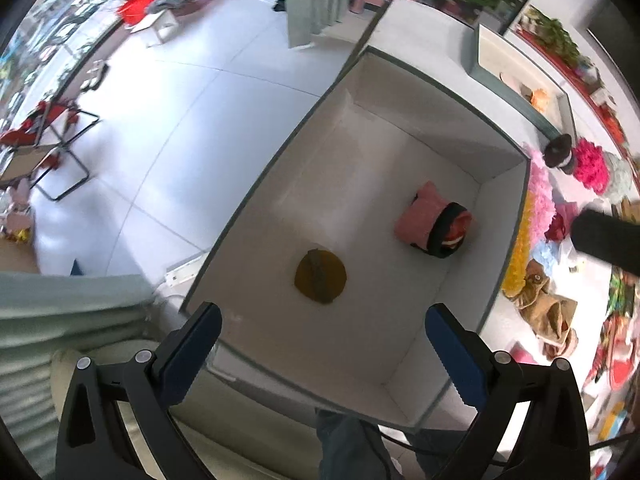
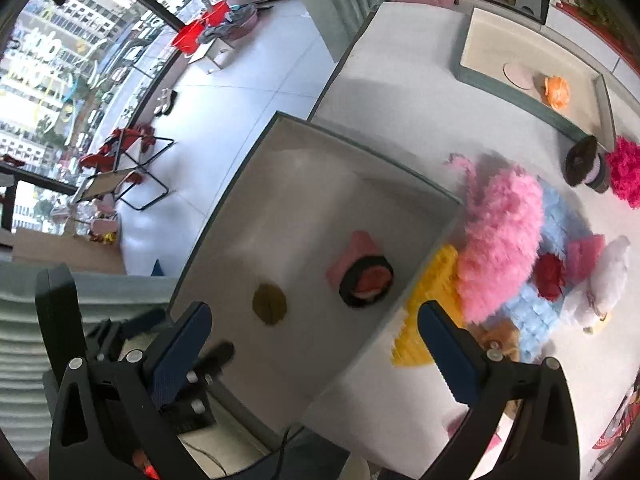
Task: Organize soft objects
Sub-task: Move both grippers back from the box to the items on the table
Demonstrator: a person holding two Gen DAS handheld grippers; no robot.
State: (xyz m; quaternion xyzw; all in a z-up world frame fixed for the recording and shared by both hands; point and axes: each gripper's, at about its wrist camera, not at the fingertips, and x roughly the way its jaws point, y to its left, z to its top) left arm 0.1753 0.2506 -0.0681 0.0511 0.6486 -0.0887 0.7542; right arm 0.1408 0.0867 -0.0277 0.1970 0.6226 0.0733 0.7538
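Left hand-held gripper (image 1: 322, 346) agape above box rim (image 1: 256, 184), nothing between

Two white boxes are seen on the tabletop (image 2: 400, 60): the near box (image 2: 224, 216) and the far box (image 2: 480, 76). Two soft items are counted in the near box: one round yellow-brown pad (image 2: 270, 303) and one pink pouch (image 2: 360, 276). Two items are counted in the far box: one pale disc (image 2: 518, 73) and one orange puff (image 2: 557, 91).

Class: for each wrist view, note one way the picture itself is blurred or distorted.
Left wrist view: fisheye bends the white box's straight rim into curves; a dark shape at the right edge is smeared. Right wrist view: a black part beside the right gripper's left finger is motion-blurred; corners vignette black.
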